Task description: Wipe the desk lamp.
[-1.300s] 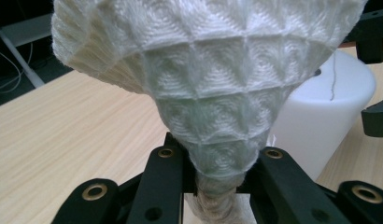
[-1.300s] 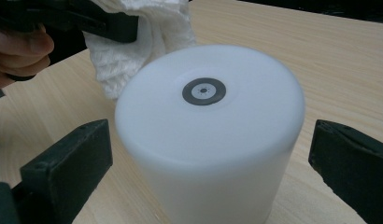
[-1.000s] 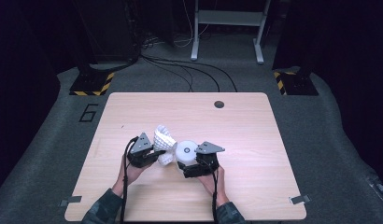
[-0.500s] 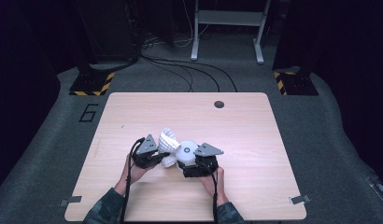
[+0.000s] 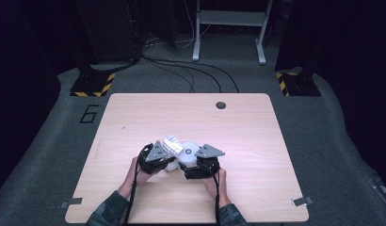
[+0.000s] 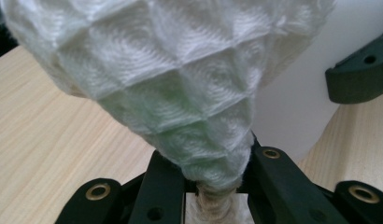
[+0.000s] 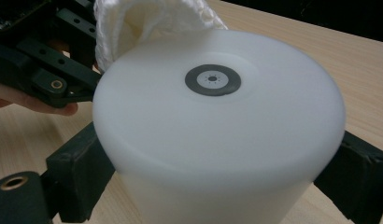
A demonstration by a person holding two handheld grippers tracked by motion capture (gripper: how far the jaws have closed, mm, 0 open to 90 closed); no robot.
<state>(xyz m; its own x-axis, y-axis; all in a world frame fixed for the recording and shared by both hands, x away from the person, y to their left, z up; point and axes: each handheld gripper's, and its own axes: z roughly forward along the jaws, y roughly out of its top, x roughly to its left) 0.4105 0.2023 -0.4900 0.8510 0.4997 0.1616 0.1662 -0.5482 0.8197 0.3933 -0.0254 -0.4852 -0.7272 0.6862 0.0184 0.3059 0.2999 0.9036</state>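
The white cylinder stands upright near the front middle of the wooden table, a small grey disc at the centre of its flat top. The right gripper clasps it low on the body, one black jaw pressed against each side — a wide hold, but a firm one by the look of it. Just beside the cylinder, touching its upper edge on the person's left, hangs a white waffle-textured cloth. The left gripper has its jaws pinched tight on the narrow bunched end of that cloth, so the fabric fans out above them.

My reading is that the cloth is meant to wipe the cylinder: both things are already picked up and brought together, and the cloth rests against the rim. What I judge is left is the wiping itself, over the top and round the side, and then setting both down.

Counting up — one cylinder, one cloth, two grippers, two hands. Farther out, the table has one dark round hole near its far edge, and the grey floor beside it carries a painted 6.
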